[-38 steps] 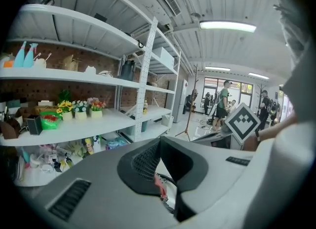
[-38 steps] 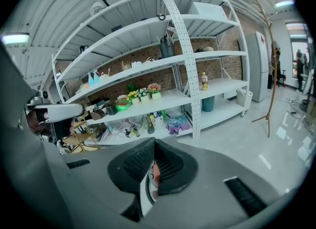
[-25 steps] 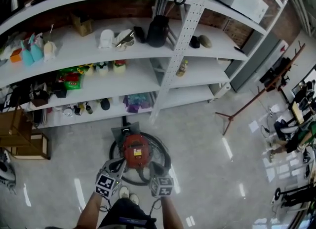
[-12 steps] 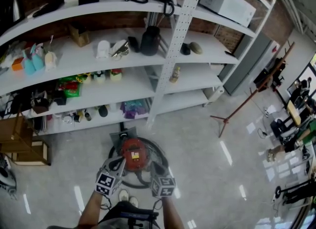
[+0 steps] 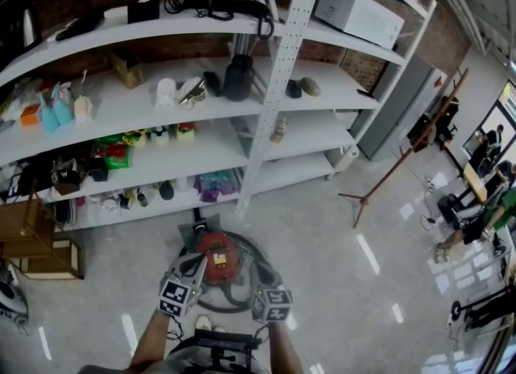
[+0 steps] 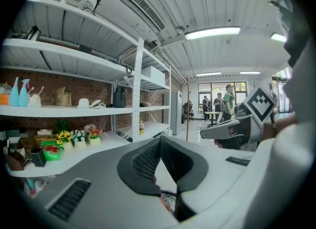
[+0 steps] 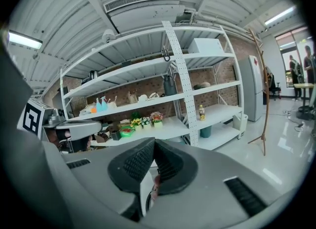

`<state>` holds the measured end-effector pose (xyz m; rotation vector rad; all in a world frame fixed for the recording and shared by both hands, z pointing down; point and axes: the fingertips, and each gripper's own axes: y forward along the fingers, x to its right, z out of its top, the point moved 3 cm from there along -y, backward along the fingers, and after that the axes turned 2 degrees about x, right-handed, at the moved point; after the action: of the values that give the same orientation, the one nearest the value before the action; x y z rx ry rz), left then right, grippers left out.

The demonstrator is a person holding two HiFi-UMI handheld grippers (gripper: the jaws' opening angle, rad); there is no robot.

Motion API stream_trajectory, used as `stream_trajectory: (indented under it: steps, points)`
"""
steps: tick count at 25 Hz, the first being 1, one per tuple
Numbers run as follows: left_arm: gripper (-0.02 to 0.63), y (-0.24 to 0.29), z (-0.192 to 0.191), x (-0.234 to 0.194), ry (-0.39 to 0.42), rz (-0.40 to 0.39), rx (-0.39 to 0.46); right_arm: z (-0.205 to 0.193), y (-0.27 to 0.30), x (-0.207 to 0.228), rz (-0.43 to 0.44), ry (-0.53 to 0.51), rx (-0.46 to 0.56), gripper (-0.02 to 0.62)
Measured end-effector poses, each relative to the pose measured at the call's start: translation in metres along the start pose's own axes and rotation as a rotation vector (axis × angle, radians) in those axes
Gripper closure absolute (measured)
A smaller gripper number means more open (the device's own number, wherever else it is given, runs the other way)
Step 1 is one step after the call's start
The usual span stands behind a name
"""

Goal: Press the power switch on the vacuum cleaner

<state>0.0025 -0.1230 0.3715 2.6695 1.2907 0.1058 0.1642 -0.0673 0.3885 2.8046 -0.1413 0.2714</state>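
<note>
The red vacuum cleaner (image 5: 216,255) stands on the floor in front of the shelves, with its black hose (image 5: 260,251) coiled round it. In the head view my left gripper (image 5: 193,264) hangs over the vacuum's left side and my right gripper (image 5: 260,274) over its right side, both pointing toward the shelves. In the left gripper view the left gripper (image 6: 159,140) has its jaws closed tip to tip with nothing between them. The right gripper (image 7: 153,143) is shut the same way. A sliver of red shows below each pair of jaws. I cannot make out the power switch.
A white shelf unit (image 5: 278,82) full of small items stands just beyond the vacuum. Wooden crates (image 5: 32,239) sit at the left. A thin brown stand (image 5: 387,183) rises from the floor at the right. The person's shoes (image 5: 203,322) are just behind the vacuum.
The head view has tilted up a little, so the shelves sit lower and to the left in frame. Both grippers stay over the vacuum, shut as before.
</note>
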Motion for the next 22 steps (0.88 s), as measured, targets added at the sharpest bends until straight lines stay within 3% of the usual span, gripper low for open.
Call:
stream_trajectory:
  steps: [22]
  points:
    - [0.598, -0.013, 0.037, 0.004, 0.046, -0.026, 0.09, 0.031, -0.037, -0.023, -0.035, -0.051, 0.11, 0.583]
